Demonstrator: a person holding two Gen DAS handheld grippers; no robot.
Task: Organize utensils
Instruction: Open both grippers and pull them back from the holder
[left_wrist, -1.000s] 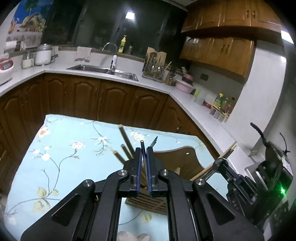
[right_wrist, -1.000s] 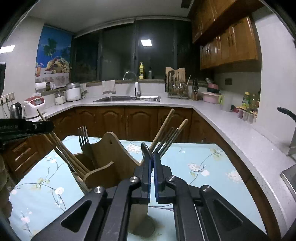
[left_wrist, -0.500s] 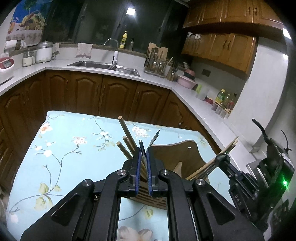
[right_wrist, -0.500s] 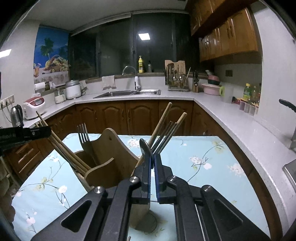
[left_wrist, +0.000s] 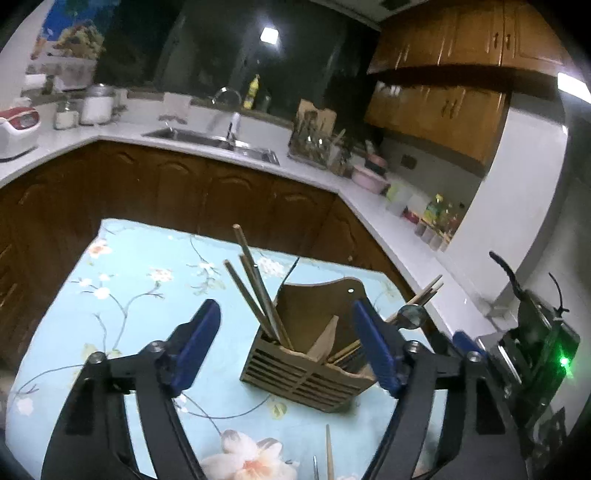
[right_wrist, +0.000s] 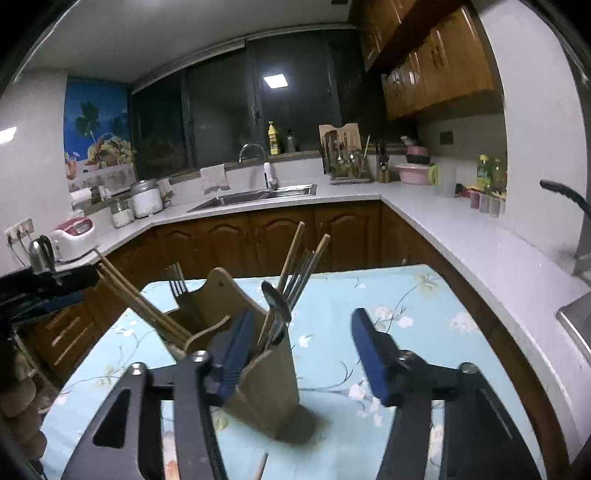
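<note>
A wooden utensil holder (left_wrist: 306, 365) (right_wrist: 266, 384) stands on the floral tablecloth (left_wrist: 122, 295). Its left compartment holds chopsticks (left_wrist: 255, 288), its right one chopsticks and a spoon (right_wrist: 277, 295), and a fork (right_wrist: 177, 284) stands at its back. My left gripper (left_wrist: 286, 350) is open and empty, its blue pads either side of the holder. My right gripper (right_wrist: 303, 354) is open and empty, just right of the holder. A loose chopstick (left_wrist: 328, 458) and a metal tip lie on the cloth near the left gripper.
The table (right_wrist: 424, 295) sits in a kitchen with dark wooden cabinets (left_wrist: 184, 192). A white counter (right_wrist: 480, 251) runs behind and to the right, with a sink (right_wrist: 258, 195), a rice cooker (right_wrist: 72, 240) and jars. A dark device with a green light (left_wrist: 543, 354) is at the right.
Both grippers were shut and have opened wide. The utensils they held now stand in the holder. Both grippers have pulled back and up a little.
</note>
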